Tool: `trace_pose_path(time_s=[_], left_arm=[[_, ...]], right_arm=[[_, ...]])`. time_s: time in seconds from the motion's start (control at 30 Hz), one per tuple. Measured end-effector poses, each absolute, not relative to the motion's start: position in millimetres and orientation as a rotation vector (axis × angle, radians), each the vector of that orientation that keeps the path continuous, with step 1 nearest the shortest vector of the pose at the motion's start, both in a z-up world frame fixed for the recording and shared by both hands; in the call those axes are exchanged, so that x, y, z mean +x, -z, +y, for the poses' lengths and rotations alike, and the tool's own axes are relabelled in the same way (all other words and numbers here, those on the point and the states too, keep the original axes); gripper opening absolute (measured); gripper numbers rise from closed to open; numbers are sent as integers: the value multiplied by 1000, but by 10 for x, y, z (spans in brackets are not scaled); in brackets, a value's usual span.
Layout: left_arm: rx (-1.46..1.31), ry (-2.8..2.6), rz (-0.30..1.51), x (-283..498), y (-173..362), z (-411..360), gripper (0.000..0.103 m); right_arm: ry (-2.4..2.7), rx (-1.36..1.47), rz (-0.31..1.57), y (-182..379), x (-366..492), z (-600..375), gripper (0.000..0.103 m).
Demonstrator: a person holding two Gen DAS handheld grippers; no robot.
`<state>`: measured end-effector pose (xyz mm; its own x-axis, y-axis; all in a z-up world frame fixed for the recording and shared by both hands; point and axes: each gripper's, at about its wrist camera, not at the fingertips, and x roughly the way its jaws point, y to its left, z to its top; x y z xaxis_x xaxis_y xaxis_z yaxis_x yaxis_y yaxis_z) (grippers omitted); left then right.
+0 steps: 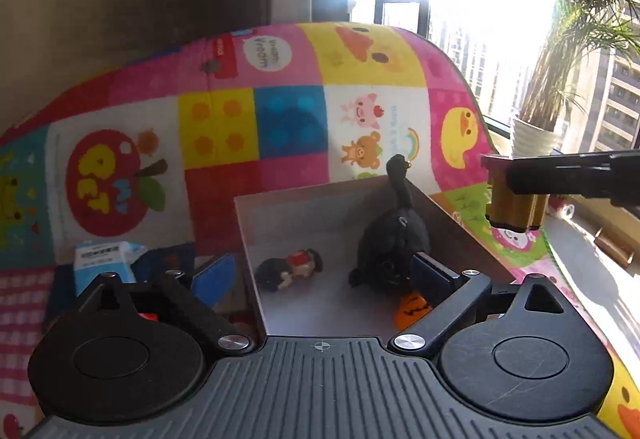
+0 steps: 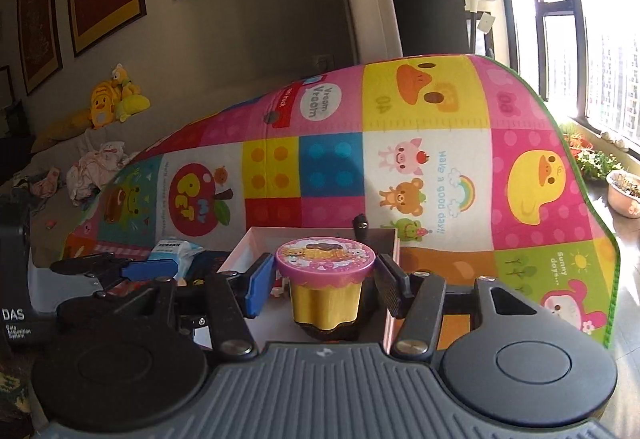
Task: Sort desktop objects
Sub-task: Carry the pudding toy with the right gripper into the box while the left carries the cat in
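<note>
Glossy plastic cup (image 2: 325, 289); black toy (image 1: 394, 243) seemingly soft cloth.

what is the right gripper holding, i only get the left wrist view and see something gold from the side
observer: a gold fluted cup, clamped in the right gripper; its lid is pink with cartoon animals.
operator: where does it point
observer: straight at the box, whose pink rim shows on either side of the cup.
operator: anything off the table
observer: yellow plush toys on a sofa by the wall.
</note>
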<state>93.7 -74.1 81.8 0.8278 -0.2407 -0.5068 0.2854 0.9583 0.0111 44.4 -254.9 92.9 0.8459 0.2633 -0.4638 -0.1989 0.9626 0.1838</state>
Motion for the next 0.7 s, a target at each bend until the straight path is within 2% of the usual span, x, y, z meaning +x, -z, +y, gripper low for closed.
trace_pose_path(time_s=[0.03,0.07,0.13,0.23,0.3,0.37,0.5,0.6,0.7], left_arm=[[106,255,508,838,-801,-705,100],[112,239,502,761,-778,-669,100],[89,231,515,614,-722,-570,100],[37,244,532,471,-641,-473,101],[9,249,526,401,-598,-432,102],[-1,255,524,392,-560,-418,102],[-6,249,543,437,-486,-390,102],[-16,249,550,422,-435,-326,102],[-24,240,560,409,-380,-279,102]], right_arm=[[-300,152,529,-911,509,-2486,56],[-361,168,553,-891,572,-2437,67],[-394,208,594,-857,712,-2372,78],[-252,169,634,-791,957,-2338,77],[-191,158,715,-672,1139,-2337,71],[-170,156,791,-529,1284,-2298,59],[-67,149,868,-290,1505,-2208,59],[-49,152,925,-128,1679,-2137,64],[-53,31,903,-53,1740,-1951,62]])
